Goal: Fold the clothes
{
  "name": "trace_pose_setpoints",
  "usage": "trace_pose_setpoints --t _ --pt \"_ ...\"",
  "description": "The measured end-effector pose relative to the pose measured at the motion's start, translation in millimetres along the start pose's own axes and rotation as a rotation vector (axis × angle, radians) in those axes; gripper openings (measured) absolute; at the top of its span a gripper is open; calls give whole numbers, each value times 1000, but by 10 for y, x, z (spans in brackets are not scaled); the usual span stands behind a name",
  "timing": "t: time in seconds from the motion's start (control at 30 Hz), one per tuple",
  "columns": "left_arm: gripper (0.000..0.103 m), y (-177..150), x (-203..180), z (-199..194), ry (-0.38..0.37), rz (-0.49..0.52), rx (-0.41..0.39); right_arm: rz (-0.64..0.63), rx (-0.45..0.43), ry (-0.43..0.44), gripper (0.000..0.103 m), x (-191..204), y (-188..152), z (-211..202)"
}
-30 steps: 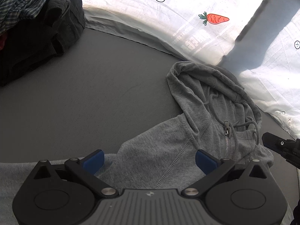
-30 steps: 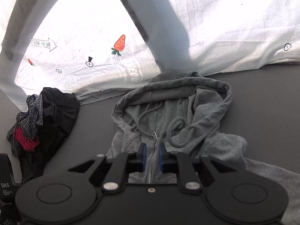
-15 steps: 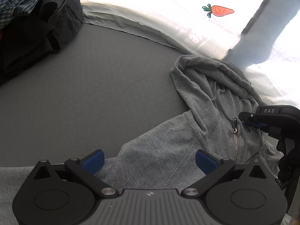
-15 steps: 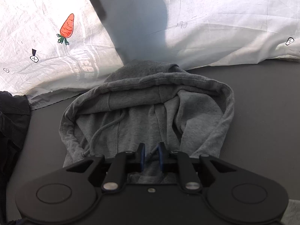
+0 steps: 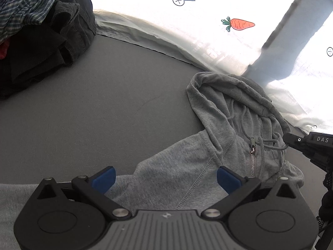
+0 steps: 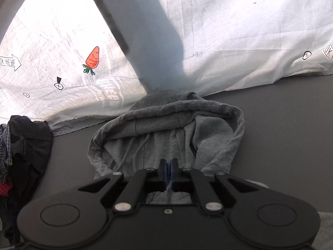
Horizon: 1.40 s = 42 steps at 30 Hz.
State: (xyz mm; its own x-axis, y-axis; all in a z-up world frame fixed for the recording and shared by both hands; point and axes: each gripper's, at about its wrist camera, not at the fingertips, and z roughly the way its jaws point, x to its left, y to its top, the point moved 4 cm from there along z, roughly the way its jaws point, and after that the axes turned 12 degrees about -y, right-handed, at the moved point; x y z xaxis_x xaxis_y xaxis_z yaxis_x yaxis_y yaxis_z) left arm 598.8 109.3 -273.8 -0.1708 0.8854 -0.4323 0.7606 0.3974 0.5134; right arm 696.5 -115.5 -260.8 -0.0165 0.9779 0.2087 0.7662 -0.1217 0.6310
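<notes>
A grey zip hoodie [image 5: 229, 108] lies face up on the dark grey surface [image 5: 104, 104], hood toward the white sheet. My left gripper [image 5: 165, 175] hovers open over its shoulder and chest, blue pads wide apart with cloth below them. My right gripper [image 6: 169, 164] sits just below the hood [image 6: 208, 141]. Its jaws are closing, and the pads are almost together on a thin pale strand that looks like the drawstring. In the left wrist view the right gripper [image 5: 288, 140] has its tip at the cord loop beside the zipper pull [image 5: 252, 143].
A heap of dark and plaid clothes [image 5: 41, 41] sits at the far left, also seen as a dark heap [image 6: 27, 145] in the right wrist view. A white sheet with a carrot print [image 5: 239, 24] borders the far edge. Bare grey surface lies between heap and hoodie.
The right gripper's pads have drawn together from a small gap. In the left wrist view it reached in to the zipper pull, then shifted right to the cord. The left gripper stayed put.
</notes>
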Motion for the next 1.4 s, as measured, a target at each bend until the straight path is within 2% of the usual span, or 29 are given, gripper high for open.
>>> trace_pose_setpoints --t 0.13,0.27,0.43,0.53,0.6,0.63,0.67,0.77,0.83,0.97,1.07,1.13,1.33,1.4 --pt "102 -12 10 -189 -8 -8 -25 -13 -42 42 4 -107 -224 -613" --pt "102 -86 12 -447 -17 -9 -45 -76 13 75 4 -134 -628 -1099" --pt "102 -359 129 -791 -16 -33 -42 -186 164 32 4 -221 -1402 -1264" --pt "102 -582 305 -998 9 -68 -38 -168 224 -13 5 -286 -1702 -1269" --pt "102 -708 463 -1145 25 -99 -41 -168 235 -24 13 -274 -1810 -1275" --pt "102 -767 549 -1220 32 -115 -44 -181 206 -43 29 -237 -1809 -1294" --pt "102 -815 648 -1300 39 -136 -51 -194 176 -61 52 -201 -1809 -1313" --pt "102 -937 955 -1526 66 -209 -78 -225 116 -103 76 -99 -1829 -1322" --pt "102 -1010 1197 -1681 87 -276 -99 -242 114 -141 86 -61 -1903 -1280" --pt "102 -1139 1662 -1954 98 -413 -157 -243 175 -189 103 -31 -2141 -1167" --pt "102 -1260 1990 -2125 107 -504 -199 -331 85 -212 103 72 -2296 -1180" --pt "102 -1337 2165 -2211 115 -548 -222 -320 26 -213 103 79 -2353 -1200" --pt "102 -1452 2521 -2421 159 -578 -278 -272 -182 -210 103 42 -2534 -1242" --pt "102 -1503 2627 -2515 185 -581 -302 -268 -187 -216 103 55 -2514 -1228"
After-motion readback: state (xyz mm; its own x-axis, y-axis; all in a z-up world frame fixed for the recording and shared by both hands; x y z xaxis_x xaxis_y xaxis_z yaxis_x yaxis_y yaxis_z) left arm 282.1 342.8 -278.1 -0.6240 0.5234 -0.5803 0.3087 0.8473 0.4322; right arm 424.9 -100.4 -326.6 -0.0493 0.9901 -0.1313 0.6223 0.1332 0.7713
